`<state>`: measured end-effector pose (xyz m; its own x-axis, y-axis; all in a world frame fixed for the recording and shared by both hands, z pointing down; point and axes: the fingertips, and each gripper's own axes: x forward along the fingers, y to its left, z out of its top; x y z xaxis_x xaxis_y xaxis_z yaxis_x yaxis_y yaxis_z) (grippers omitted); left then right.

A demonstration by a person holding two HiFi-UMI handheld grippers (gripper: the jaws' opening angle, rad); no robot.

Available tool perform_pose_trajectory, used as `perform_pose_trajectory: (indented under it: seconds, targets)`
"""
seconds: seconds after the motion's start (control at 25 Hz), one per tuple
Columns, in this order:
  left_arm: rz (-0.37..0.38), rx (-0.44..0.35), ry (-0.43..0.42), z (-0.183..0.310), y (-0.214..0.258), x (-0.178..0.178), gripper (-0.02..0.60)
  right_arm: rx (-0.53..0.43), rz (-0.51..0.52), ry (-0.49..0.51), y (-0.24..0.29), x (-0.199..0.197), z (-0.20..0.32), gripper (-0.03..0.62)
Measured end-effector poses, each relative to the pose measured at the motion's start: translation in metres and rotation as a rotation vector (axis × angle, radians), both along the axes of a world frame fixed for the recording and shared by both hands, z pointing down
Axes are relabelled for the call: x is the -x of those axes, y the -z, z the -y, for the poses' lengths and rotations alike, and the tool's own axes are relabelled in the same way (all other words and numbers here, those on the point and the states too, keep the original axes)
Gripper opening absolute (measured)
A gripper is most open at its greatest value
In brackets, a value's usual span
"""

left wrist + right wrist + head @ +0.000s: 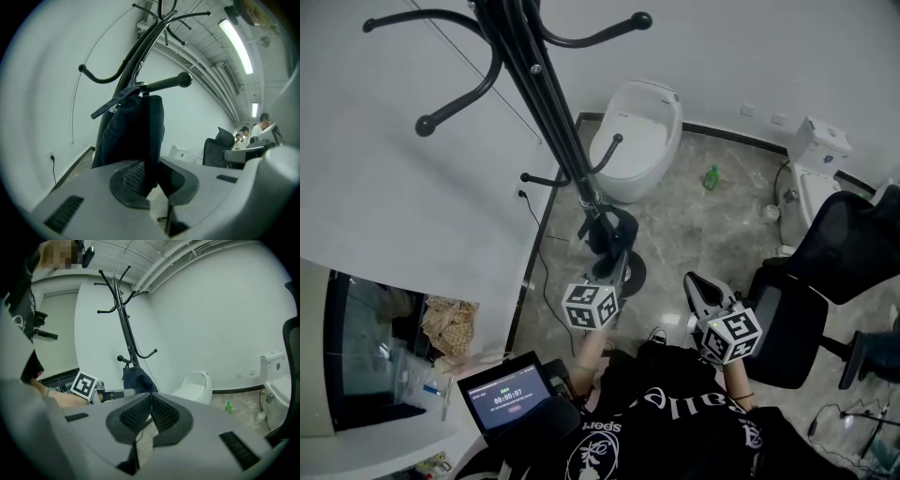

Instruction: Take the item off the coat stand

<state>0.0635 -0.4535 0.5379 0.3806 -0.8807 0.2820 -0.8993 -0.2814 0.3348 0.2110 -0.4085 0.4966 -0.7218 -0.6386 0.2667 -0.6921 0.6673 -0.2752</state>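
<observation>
The dark blue cloth thing (136,131) hangs on a low hook (164,83) of the black coat stand (546,103). It hangs close to the pole, low down. The left claw (147,176) is closed on the bottom edge of the cloth, which is pinched between its two pads. The right claw (150,413) is off to the side, away from the stand. Its pads are pressed together with nothing in them.

Behind the stand sits a white toilet (637,136) by the wall. A small green bottle (711,176) stands on the floor near it. A black chair (825,272) is over on the right. A little screen (508,394) glows on the counter on the left.

From above, the pole and the left claw cover most of the cloth, so only a dark lump shows. I cannot tell if it is a bag or a piece of clothing. The top of the stand is cut off in the head view.
</observation>
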Motion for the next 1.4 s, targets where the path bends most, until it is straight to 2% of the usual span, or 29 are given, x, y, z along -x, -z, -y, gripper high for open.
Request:
perform_pose_trajectory:
  seconds: [0.16,0.28,0.64,0.84,1.0,1.4]
  targets:
    - [-0.002,-0.047,0.02,-0.011,0.016,0.006,0.023,0.005,0.004,0.015,-0.003,-0.003,-0.001,0.018]
    - [0.003,-0.097,-0.012,-0.018,0.032,0.0,0.021,0.006,0.007,0.019,-0.004,-0.004,0.0,0.018]
    - [0.098,-0.212,-0.213,-0.054,0.076,-0.029,0.021,0.016,0.021,0.032,-0.008,0.016,-0.003,0.018]
    - [0.106,-0.261,-0.311,-0.076,0.093,-0.027,0.021,0.029,0.027,0.011,-0.011,0.038,-0.014,0.018]
    - [0.086,-0.272,-0.371,-0.089,0.098,-0.019,0.021,0.037,0.027,-0.026,-0.013,0.051,-0.027,0.018]
    - [0.056,-0.236,-0.497,-0.116,0.084,0.011,0.021,0.048,0.015,-0.152,-0.015,0.077,-0.069,0.018]
